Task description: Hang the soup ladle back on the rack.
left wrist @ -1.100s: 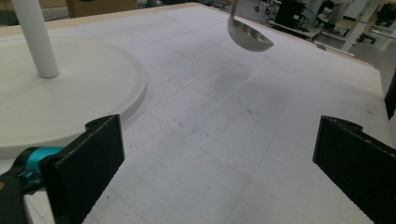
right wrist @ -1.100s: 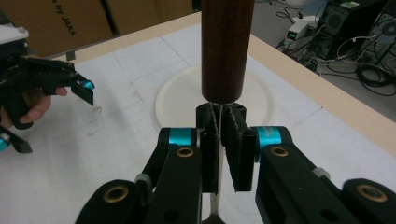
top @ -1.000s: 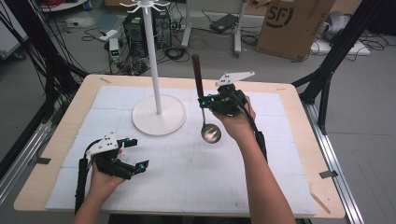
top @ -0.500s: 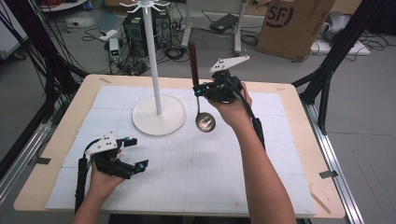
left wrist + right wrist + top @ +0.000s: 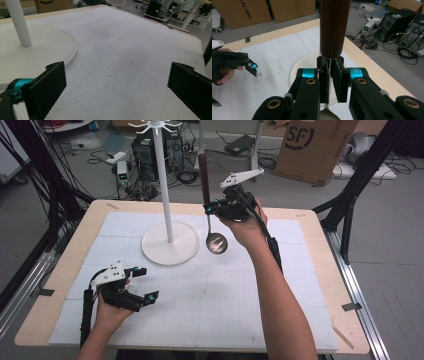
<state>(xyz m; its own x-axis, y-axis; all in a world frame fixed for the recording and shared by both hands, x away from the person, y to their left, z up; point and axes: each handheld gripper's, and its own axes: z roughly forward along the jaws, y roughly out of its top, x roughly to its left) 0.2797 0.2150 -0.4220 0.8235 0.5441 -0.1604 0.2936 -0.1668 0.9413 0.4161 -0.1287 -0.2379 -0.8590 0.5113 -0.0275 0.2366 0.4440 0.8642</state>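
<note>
High view, left to right: left gripper (image 5: 142, 290) resting low on the white mat (image 5: 220, 310) near the table's (image 5: 320, 270) front left corner, jaws spread wide with nothing between them, probably parked clear of the work. Left gripper view confirms the gap, bare mat between both jaws. Farther in, white stand (image 5: 167, 210) planted on its round base, hooks at the top, likely the target for hanging. Right of the pole, ladle (image 5: 216, 242) held upright in the air, bowl down, dark wooden handle up, so the handle end can meet a hook. Right gripper (image 5: 212, 210) clamped on the thin metal shaft just under the handle; right gripper view shows the pads (image 5: 340, 80) pinching that shaft (image 5: 328, 82), a narrow hold that leaves the handle free.
</note>
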